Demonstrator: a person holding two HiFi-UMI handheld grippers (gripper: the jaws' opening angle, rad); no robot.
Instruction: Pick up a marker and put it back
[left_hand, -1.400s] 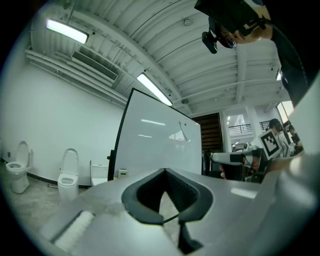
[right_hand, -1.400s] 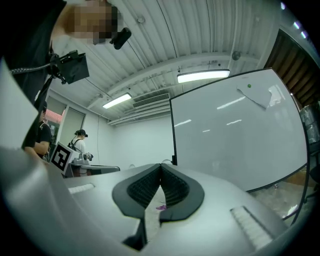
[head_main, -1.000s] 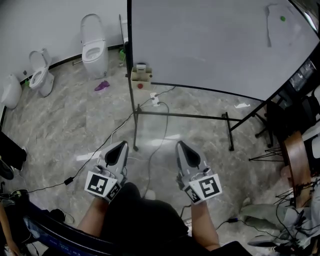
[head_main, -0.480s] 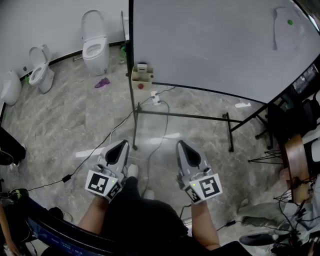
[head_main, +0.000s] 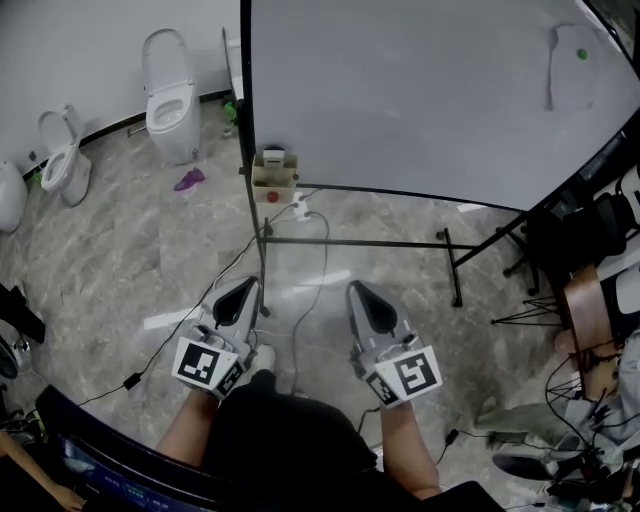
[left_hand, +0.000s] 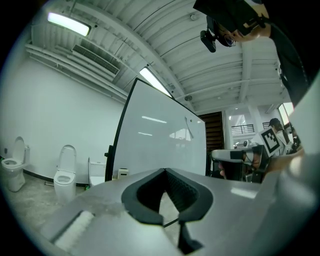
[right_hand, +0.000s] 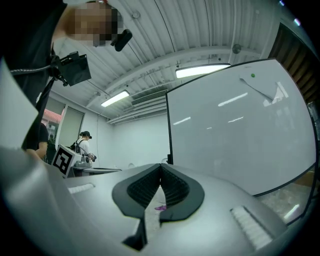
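A whiteboard (head_main: 420, 90) is filling the upper right and standing on a marbled floor (head_main: 130, 250). Two toilets (head_main: 170, 100) are sitting along the wall (head_main: 80, 50) at the left. The left hand-held gripper (head_main: 244, 288) and the right hand-held gripper (head_main: 356, 289) are pointing side by side toward the whiteboard, well apart from it. Each is clenched, its jaws meeting with nothing between them. A small box (head_main: 273, 178) is hanging at the whiteboard's lower left corner. The marker is too small to be made out in any view.
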